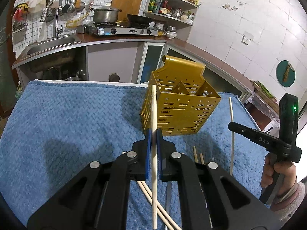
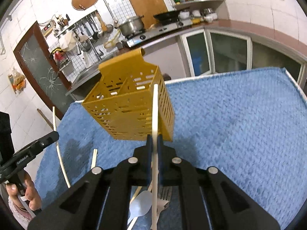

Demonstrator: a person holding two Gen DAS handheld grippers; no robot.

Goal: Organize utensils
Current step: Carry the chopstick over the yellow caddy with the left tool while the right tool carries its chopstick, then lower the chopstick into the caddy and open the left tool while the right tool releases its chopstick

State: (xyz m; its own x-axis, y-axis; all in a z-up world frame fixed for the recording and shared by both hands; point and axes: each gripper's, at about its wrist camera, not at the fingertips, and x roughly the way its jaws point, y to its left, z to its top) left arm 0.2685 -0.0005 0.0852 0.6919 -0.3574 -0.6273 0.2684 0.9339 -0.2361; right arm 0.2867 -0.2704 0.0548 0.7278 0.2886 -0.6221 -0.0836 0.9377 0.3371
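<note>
Chopsticks, one in each of my tongs. My left tongs are clamped on a pale chopstick that rises between the blue pads, its tip in front of the near left corner of the caddy. My right tongs are pinched tight on another chopstick, its tip against the caddy's right side. The yellow slotted caddy stands on the blue towel that covers the table, towards the far edge, with dividers inside. More chopsticks lie on the towel near the front edge, close to my tongs. Under my right tongs lie a spoon and a fork. A hand grips the other handle at the right edge.
</note>
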